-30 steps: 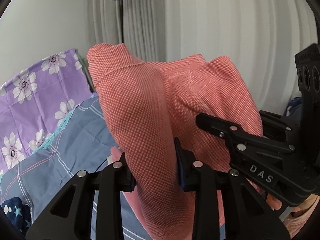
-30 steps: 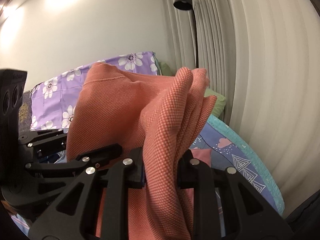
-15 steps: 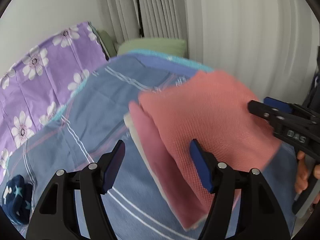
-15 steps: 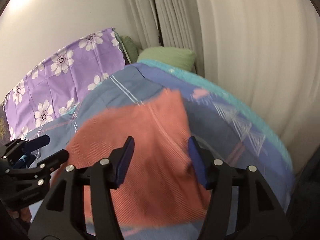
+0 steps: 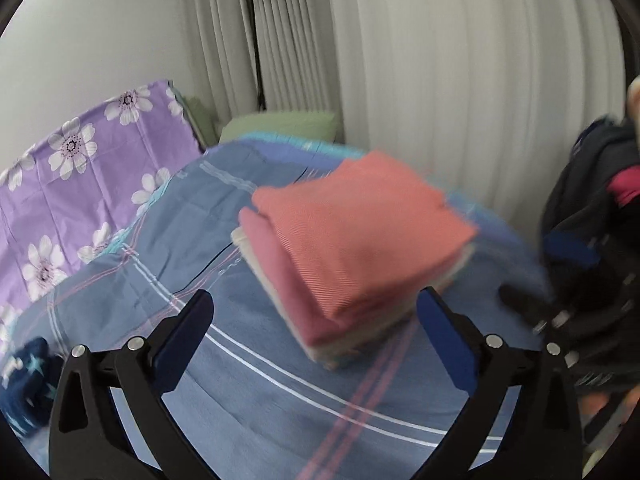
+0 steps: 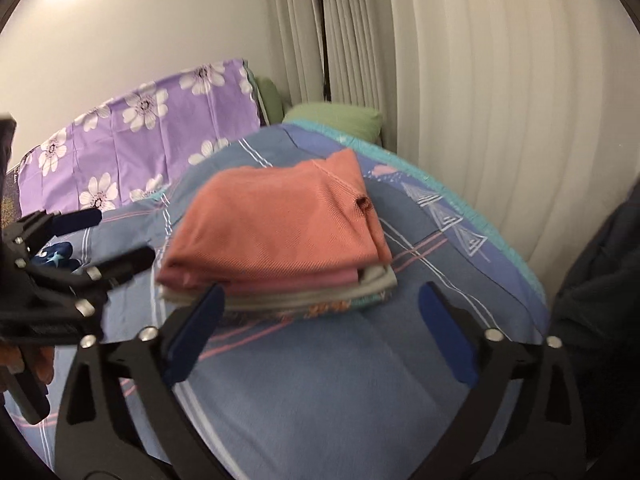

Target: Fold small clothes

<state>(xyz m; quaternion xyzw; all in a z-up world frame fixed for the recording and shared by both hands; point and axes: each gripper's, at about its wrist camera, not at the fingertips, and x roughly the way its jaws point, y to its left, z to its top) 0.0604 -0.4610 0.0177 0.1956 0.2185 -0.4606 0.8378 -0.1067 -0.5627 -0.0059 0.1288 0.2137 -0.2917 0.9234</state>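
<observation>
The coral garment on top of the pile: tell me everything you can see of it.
The coral garment is a knit with a fine ribbed or waffle look, folded into a rough rectangle. A seam and a small opening, perhaps a sleeve end, show at its far right corner. It lies flat as the top layer of a stack of folded clothes, directly on a pink piece, on the blue striped bedspread. Neither gripper touches it: the left gripper and right gripper are opening, with nothing between the fingers.
</observation>
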